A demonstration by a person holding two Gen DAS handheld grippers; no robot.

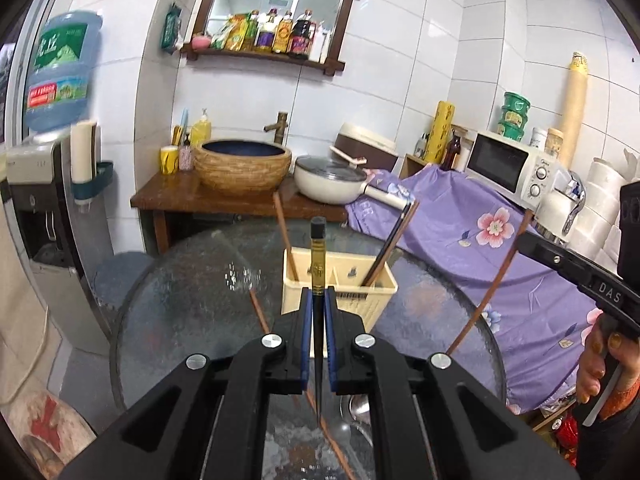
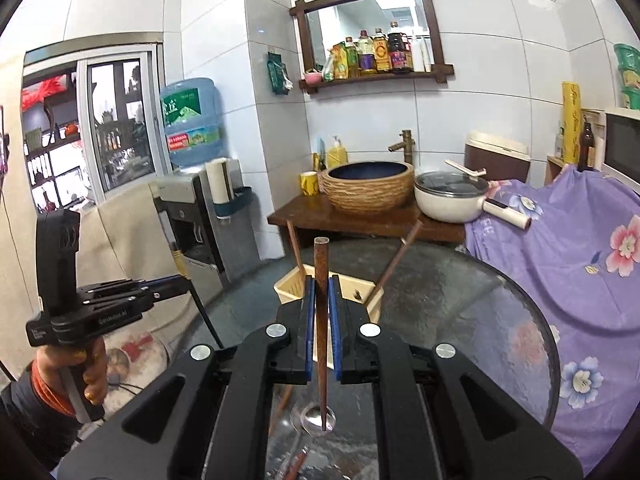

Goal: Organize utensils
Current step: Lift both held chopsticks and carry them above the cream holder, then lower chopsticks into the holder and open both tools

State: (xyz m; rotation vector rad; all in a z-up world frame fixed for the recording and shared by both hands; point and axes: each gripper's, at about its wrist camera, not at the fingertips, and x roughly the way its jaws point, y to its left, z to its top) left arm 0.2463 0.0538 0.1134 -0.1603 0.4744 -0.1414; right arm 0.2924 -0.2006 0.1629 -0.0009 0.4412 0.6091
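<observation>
My left gripper (image 1: 318, 298) is shut on a black chopstick with a gold band (image 1: 318, 264), held upright above the glass table, just in front of the cream utensil holder (image 1: 340, 294). My right gripper (image 2: 321, 286) is shut on a brown wooden chopstick (image 2: 321, 276), also upright, in front of the same holder (image 2: 292, 286). Two chopsticks lean in the holder, one brown at the left (image 1: 285, 236) and one dark at the right (image 1: 390, 246). The right gripper with its brown chopstick (image 1: 496, 280) shows at the right of the left wrist view.
More brown chopsticks (image 1: 258, 310) and a metal spoon (image 1: 354, 408) lie on the round glass table (image 1: 180, 300). Behind stand a wooden stand with a basin (image 1: 244, 166) and a white pan (image 1: 332, 180). A purple floral cloth (image 1: 480, 240) covers the counter at right.
</observation>
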